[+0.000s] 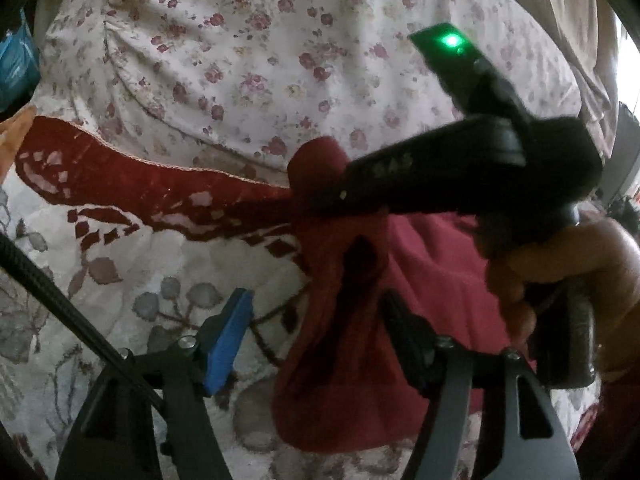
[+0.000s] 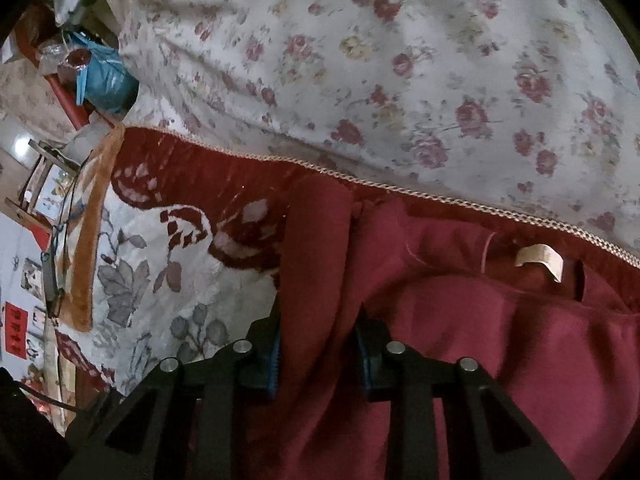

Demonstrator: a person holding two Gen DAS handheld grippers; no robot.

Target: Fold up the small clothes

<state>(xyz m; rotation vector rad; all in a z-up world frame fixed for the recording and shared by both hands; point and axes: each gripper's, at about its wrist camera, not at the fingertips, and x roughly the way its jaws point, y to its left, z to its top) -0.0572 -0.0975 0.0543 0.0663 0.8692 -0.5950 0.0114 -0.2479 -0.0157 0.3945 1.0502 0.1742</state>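
Dark red garment (image 2: 480, 340) lying on a cream rug with grey leaves and a deep red border (image 2: 168, 248), right up against the floral bedsheet (image 2: 400, 60) that hangs down behind it. Little pale label (image 2: 540, 260) showing near the garment's top edge, close to the rug's braided trim. One long fold of the garment (image 2: 316, 280) pulled up into a ridge, running away from the right gripper (image 2: 318, 354) toward that trim. Right gripper fingers (image 2: 272, 356) closed in tight on that ridge, blue pads pressing the cloth from both sides, so definitely gripping it. Over in the left wrist view, left gripper (image 1: 320, 344) spread fairly wide: blue-padded finger (image 1: 228, 344) sitting clear of the garment (image 1: 340, 380) out over the cream part of the rug, the other finger (image 1: 412, 344) dark against the red cloth, and the bunched fabric hanging loose between them, not pinched. Can't tell whether that dark finger actually touches the cloth. Also in that view, the black body of the other tool with a green light (image 1: 452, 42) crossing above the garment, and a hand (image 1: 560, 280) wrapped round its handle just beside the red cloth. Blue plastic bag (image 2: 104, 76) and some clutter on the floor past the rug's far corner, too blurry to make out.
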